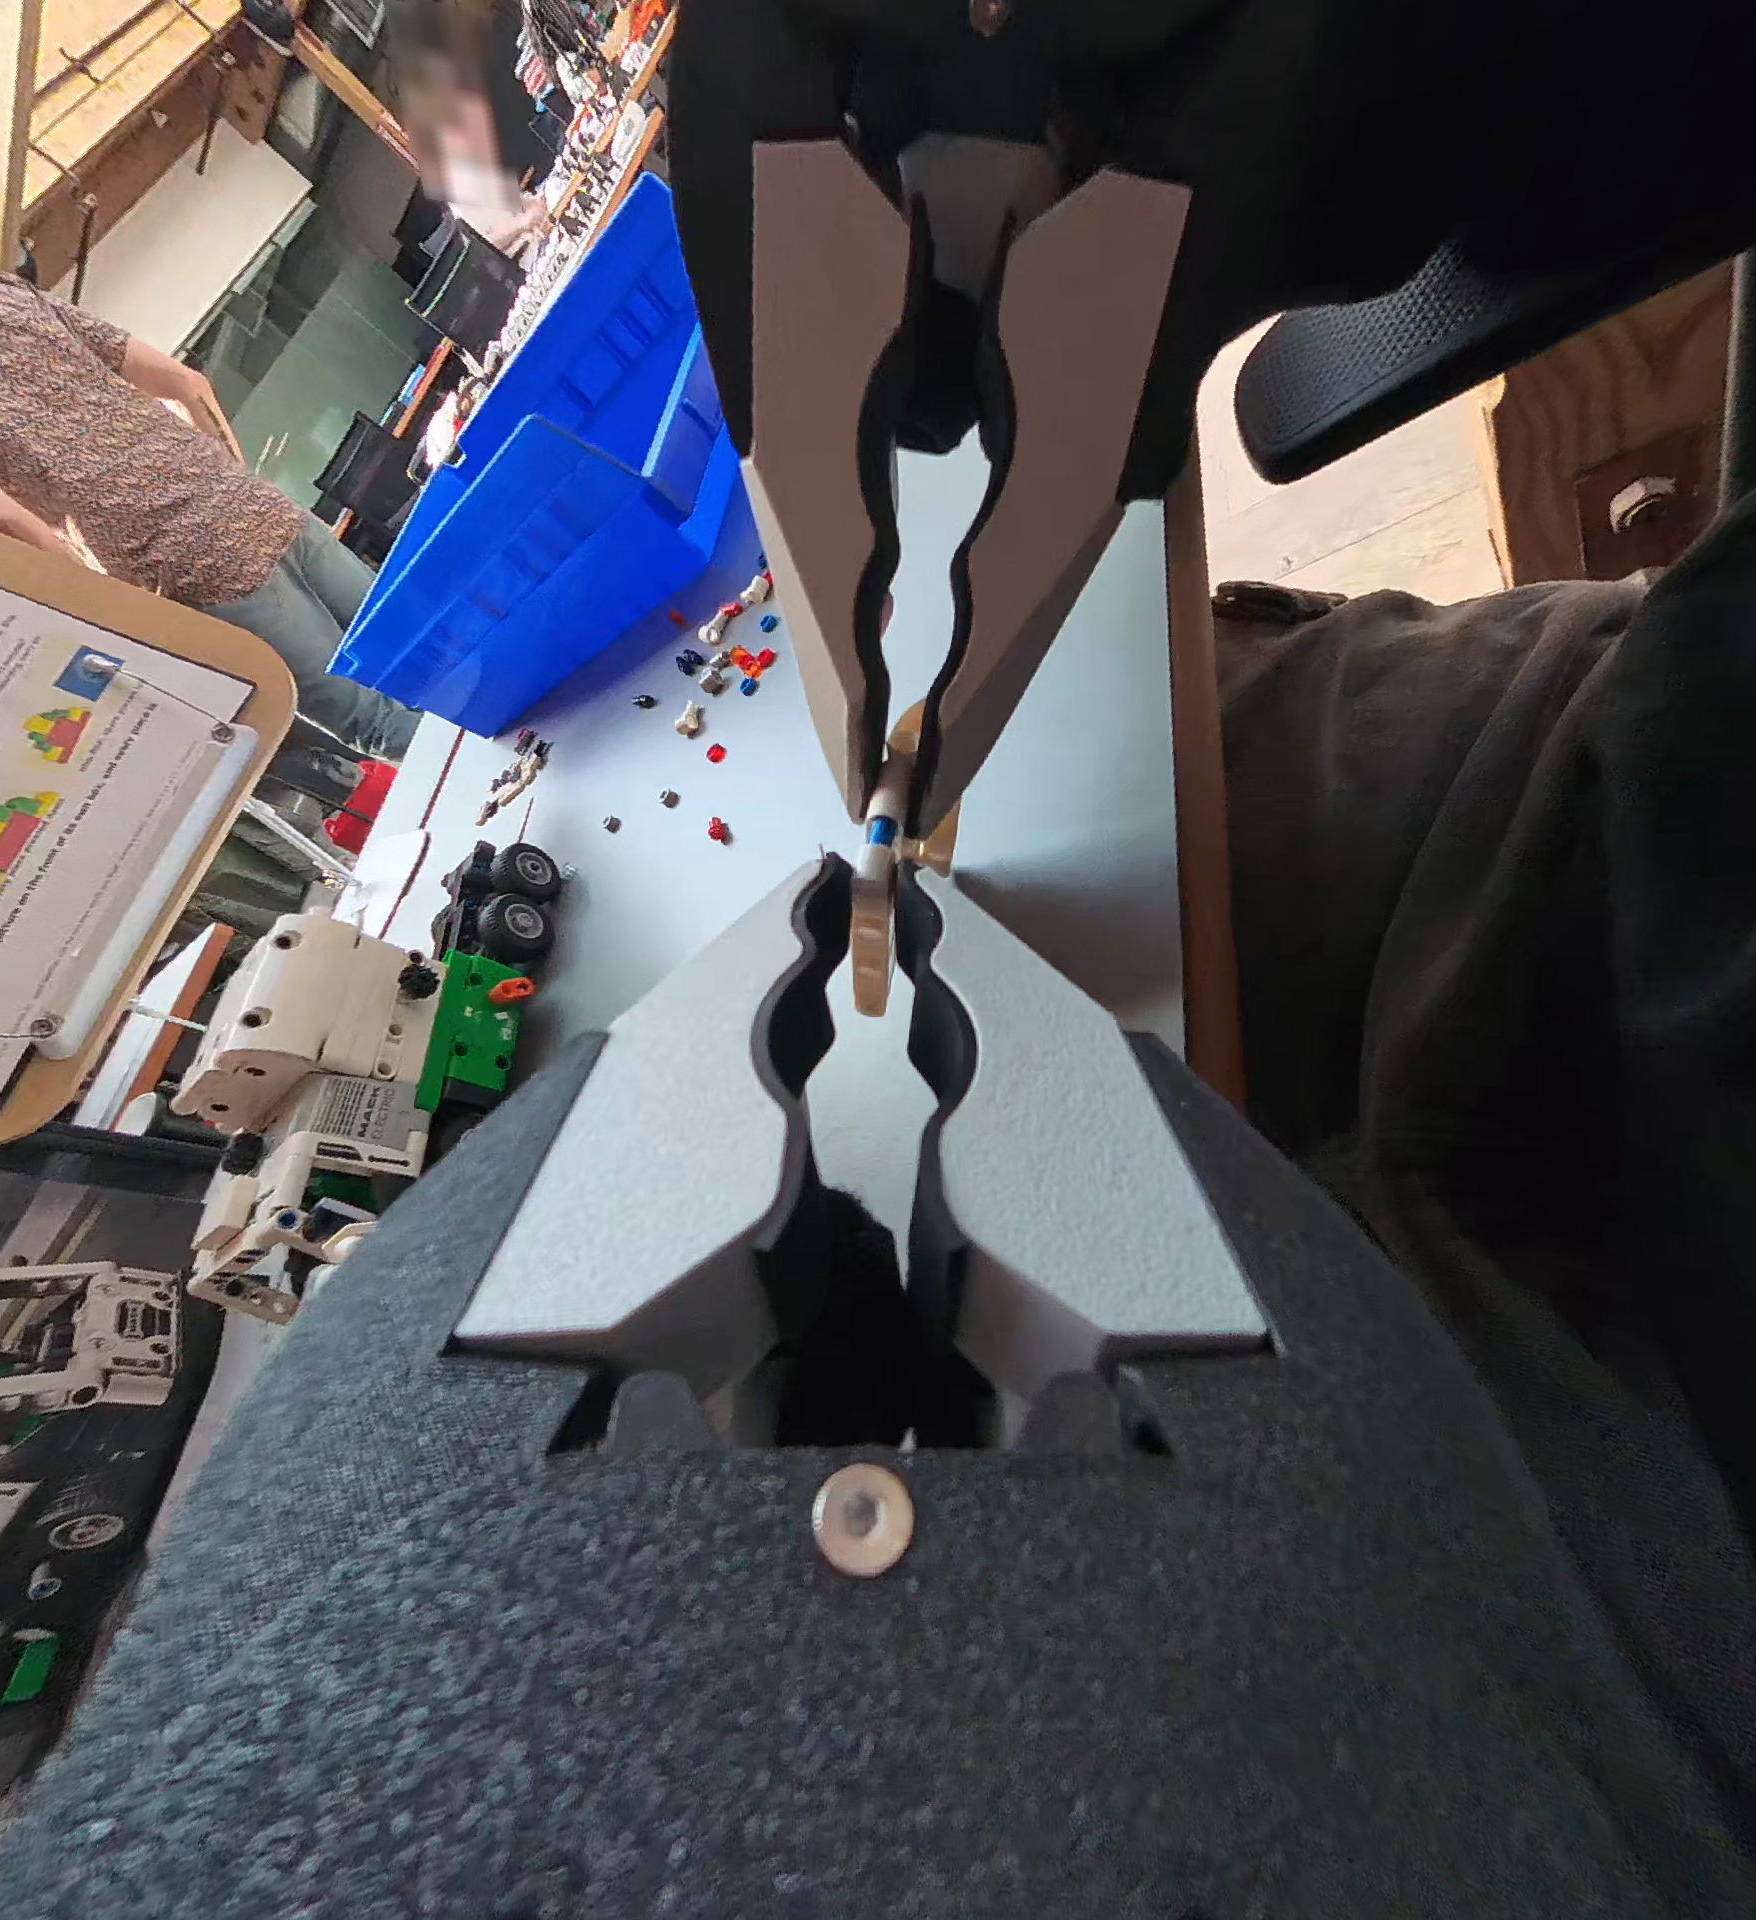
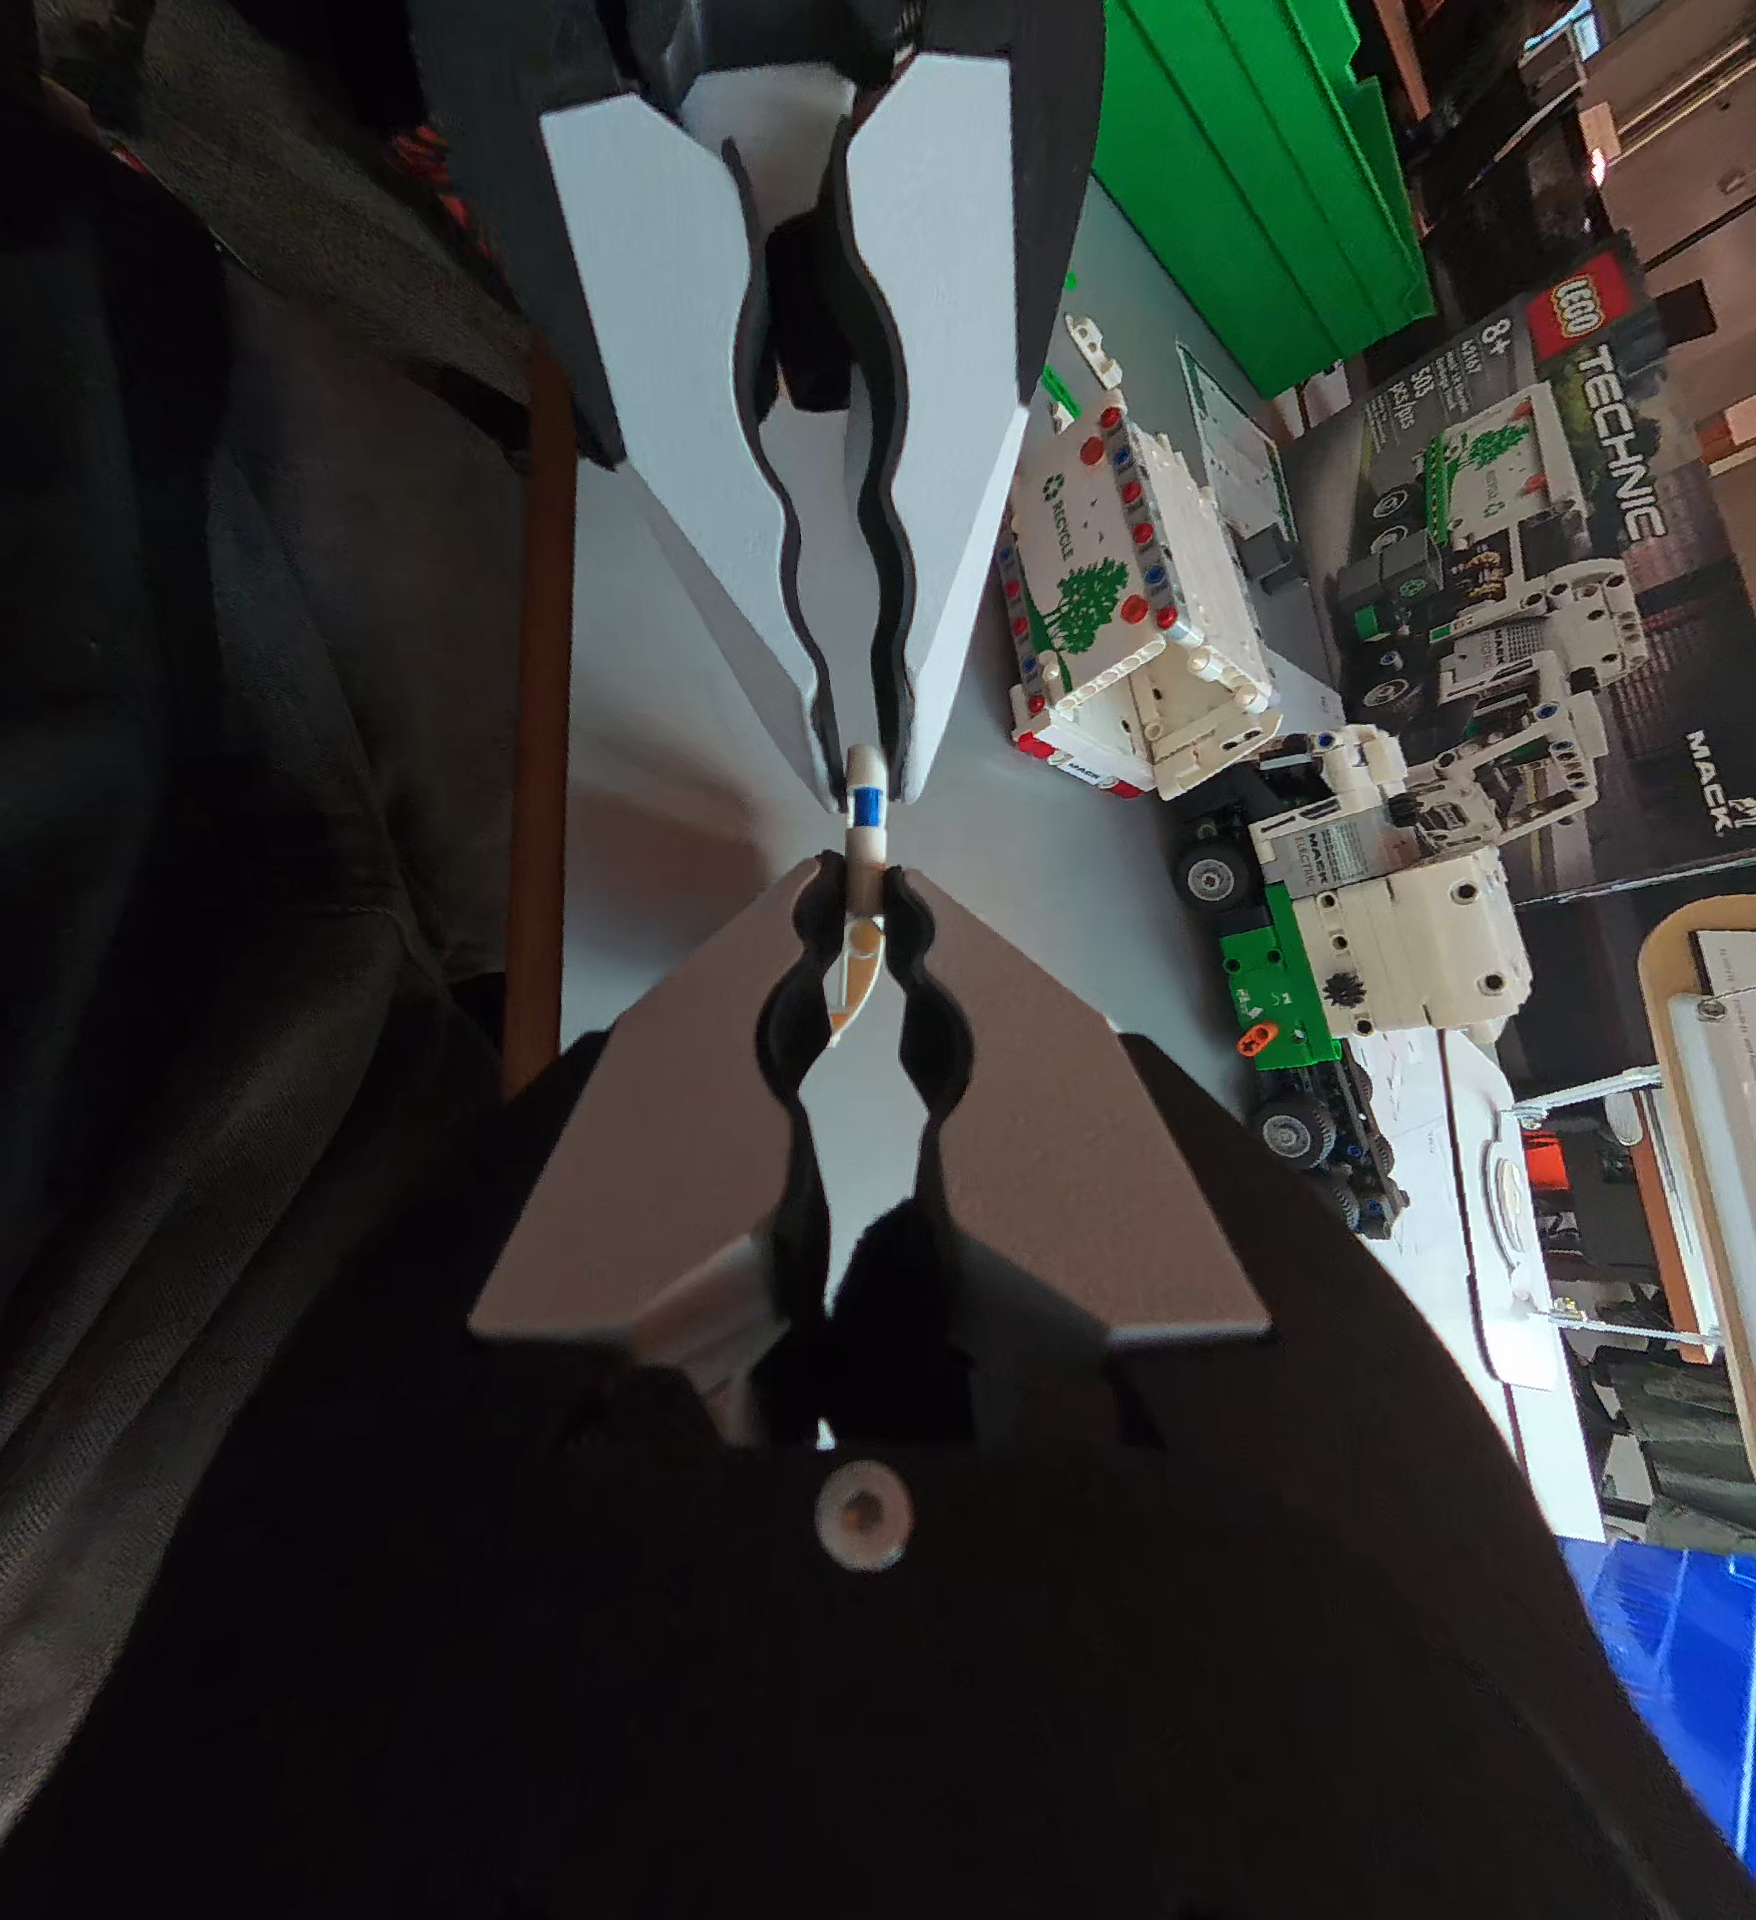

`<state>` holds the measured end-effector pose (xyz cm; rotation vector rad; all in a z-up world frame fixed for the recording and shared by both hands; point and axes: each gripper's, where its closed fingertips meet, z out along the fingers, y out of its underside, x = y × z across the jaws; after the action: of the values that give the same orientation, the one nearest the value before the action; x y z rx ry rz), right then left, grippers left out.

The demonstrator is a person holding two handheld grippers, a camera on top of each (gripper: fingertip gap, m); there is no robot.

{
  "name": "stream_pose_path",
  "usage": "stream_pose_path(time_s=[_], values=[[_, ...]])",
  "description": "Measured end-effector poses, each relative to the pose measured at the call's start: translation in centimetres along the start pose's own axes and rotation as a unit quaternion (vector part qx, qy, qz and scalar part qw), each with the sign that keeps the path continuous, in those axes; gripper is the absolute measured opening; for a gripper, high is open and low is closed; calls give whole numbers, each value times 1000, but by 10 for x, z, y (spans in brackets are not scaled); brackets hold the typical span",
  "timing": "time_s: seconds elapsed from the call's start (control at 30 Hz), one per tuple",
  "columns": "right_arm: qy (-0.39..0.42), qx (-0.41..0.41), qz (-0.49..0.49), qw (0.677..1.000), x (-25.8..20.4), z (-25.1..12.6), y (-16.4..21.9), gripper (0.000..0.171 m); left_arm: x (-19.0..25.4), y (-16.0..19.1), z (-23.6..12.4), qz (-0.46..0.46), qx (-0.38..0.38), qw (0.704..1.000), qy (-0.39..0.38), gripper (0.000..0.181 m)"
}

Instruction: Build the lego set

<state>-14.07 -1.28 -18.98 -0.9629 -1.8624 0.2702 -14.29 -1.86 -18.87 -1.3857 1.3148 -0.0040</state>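
Observation:
My two grippers meet tip to tip above the white table [image 1: 1040, 665]. My left gripper [image 1: 866, 883] is shut on a tan Lego piece [image 1: 870, 961] that stands edge-on between its jaws. My right gripper [image 2: 863, 883] is shut on a small white-and-tan piece [image 2: 856, 961]. A white pin with a blue band [image 2: 866, 808] bridges the two pieces; it also shows in the left wrist view [image 1: 879, 831]. The right gripper [image 1: 900, 805] comes in from the top of the left wrist view, the left gripper [image 2: 869, 784] from the top of the right wrist view.
A part-built white and green truck [image 2: 1373, 925] and a white container body [image 2: 1113, 603] stand on the table. Loose small pieces [image 1: 723, 665] lie by a blue bin [image 1: 562, 520]. A green bin [image 2: 1258, 156], the set's box [image 2: 1580, 582] and an instruction stand [image 1: 53, 810] are nearby. Less than 4 cm separates the two grippers' tips.

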Motion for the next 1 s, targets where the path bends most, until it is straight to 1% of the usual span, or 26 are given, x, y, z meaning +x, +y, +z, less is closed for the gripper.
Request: stream_pose_path(time_s=[0.1,0.23,0.3,0.37,0.43,0.47,0.5,0.53,0.57,0.6,0.63,0.7,0.83,0.9,0.93,1.0], values=[[8,-4,-3,1000,1,0,2,6,-1,-3,1,-3,2,1000,-8,6],[9,7,15,1000,3,3,4,6,-2,-4,3,30,-16,999,-27,5],[-2,16,78,997,6,4,4,6,-6,-3,4,38,-30,998,-40,6],[-29,25,166,985,9,3,4,11,-8,-5,4,57,-40,996,-56,6],[-30,32,255,966,20,-2,6,33,-12,-6,3,71,-50,993,-83,6],[-38,34,308,950,24,-4,7,45,-15,-6,2,83,-60,990,-100,6],[-60,36,364,929,23,-5,8,62,-19,-6,1,97,-65,986,-121,6],[-94,53,414,904,18,-5,2,72,-21,-5,1,108,-70,982,-138,6],[-102,64,456,882,17,-4,2,70,-22,-5,1,116,-72,979,-154,6],[-101,75,482,867,16,-1,2,70,-23,-6,2,122,-74,975,-167,6],[-102,88,493,859,14,1,-1,74,-23,-7,3,126,-75,974,-175,6],[-76,96,493,861,16,2,0,74,-24,-6,3,124,-84,970,-192,6],[-45,123,481,867,23,-3,-5,72,-28,-12,1,120,-66,969,-204,5],[-56,144,492,857,26,-6,-4,66,-28,-14,0,119,-58,970,-202,5],[-67,153,506,846,26,-7,-3,64,-25,-15,1,114,-55,972,-196,5],[-80,184,522,829,27,-8,-9,69,-21,-20,3,116,-42,973,-195,6]])
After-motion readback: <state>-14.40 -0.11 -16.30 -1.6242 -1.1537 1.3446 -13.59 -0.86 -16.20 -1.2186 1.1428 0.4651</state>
